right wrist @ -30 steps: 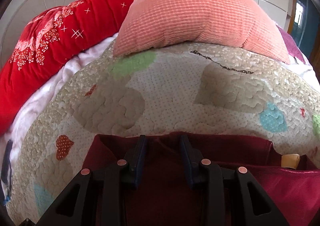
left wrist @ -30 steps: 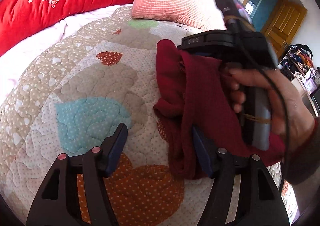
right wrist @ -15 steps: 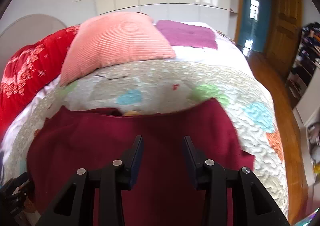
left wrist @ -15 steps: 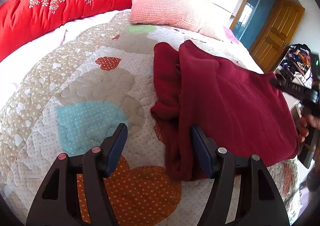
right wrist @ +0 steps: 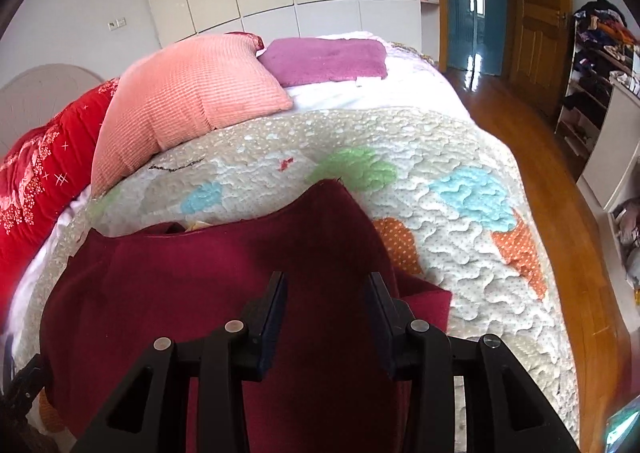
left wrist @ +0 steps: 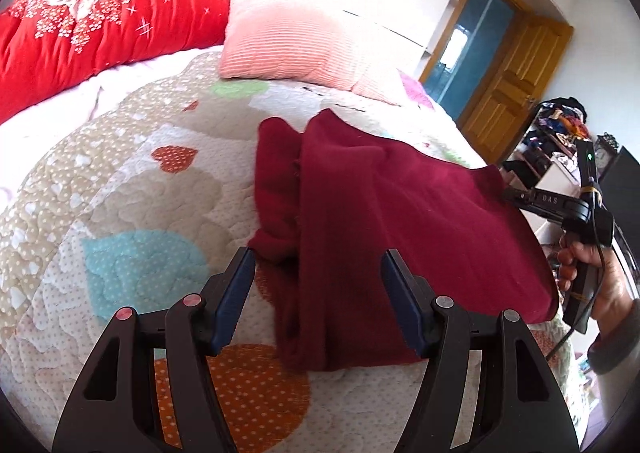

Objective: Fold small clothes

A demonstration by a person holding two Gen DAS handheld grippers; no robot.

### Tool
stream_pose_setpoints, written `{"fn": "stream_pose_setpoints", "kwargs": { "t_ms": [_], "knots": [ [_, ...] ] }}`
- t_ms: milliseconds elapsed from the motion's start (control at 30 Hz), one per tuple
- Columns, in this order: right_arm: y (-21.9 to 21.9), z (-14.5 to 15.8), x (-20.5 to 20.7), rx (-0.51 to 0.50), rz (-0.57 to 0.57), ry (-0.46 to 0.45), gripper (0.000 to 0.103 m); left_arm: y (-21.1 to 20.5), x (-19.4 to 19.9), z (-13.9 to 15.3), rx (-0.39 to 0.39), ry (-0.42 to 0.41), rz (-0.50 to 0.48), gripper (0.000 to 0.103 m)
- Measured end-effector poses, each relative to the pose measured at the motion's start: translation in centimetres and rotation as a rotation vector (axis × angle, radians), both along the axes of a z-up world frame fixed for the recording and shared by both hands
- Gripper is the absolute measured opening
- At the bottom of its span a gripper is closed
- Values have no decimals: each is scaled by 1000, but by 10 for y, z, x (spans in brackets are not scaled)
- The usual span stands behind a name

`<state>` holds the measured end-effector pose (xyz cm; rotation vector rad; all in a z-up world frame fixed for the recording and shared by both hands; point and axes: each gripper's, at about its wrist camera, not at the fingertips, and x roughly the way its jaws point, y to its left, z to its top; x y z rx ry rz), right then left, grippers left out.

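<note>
A dark red knitted garment (left wrist: 384,221) is lying folded on the heart-patterned quilted bedspread (left wrist: 132,189), below the pink ribbed pillow (right wrist: 180,101). Left gripper (left wrist: 318,273) and right gripper (right wrist: 326,291) are hovering over it, jaws spread, gripping nothing.

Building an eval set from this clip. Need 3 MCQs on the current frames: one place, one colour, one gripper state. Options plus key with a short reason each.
1. Where does the garment lie?
A. on the quilt
B. on the wooden floor
C. on a shelf

2. What colour is the pillow next to the red bolster?
A. green
B. salmon pink
C. white

3. How does the left gripper stand?
A. shut on the garment
B. open, holding nothing
C. shut on the pillow

Key:
1 A: the dark red cloth is spread over the patchwork quilt.
2 B: ribbed pink cover, clear in both views.
3 B: a wide gap separates its fingers, with no cloth pinched between them.
</note>
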<state>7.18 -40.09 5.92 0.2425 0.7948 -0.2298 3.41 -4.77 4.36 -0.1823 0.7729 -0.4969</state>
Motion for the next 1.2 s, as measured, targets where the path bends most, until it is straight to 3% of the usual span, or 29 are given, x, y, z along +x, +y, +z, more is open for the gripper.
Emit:
{"fn": "stream_pose_setpoints", "kwargs": {
  "t_ms": [100, 200, 333, 567, 767, 967, 1100, 1200],
  "knots": [
    [-13, -8, 9, -9, -45, 34, 38, -5, 0, -3, 29, 1, -4, 66],
    [-33, -39, 23, 32, -101, 117, 39, -9, 4, -8, 47, 15, -4, 66],
    [-39, -37, 19, 86, -96, 80, 39, -11, 7, -14, 61, 40, -4, 66],
    [-7, -1, -47, 64, 1, -6, 43, -8, 6, -15, 57, 43, 2, 66],
    [14, -41, -64, 21, 24, 106, 49, -8, 6, -16, 59, 49, 4, 66],
    [38, -1, -64, 58, 52, 73, 49, -5, 6, -16, 44, 64, 14, 66],
    [77, 16, -56, 75, 148, 48, 62, 0, 6, -15, 38, 72, 20, 66],
    [108, 17, -41, 97, 195, 51, 62, 3, 6, -15, 29, 78, 23, 66]
  ]
}}
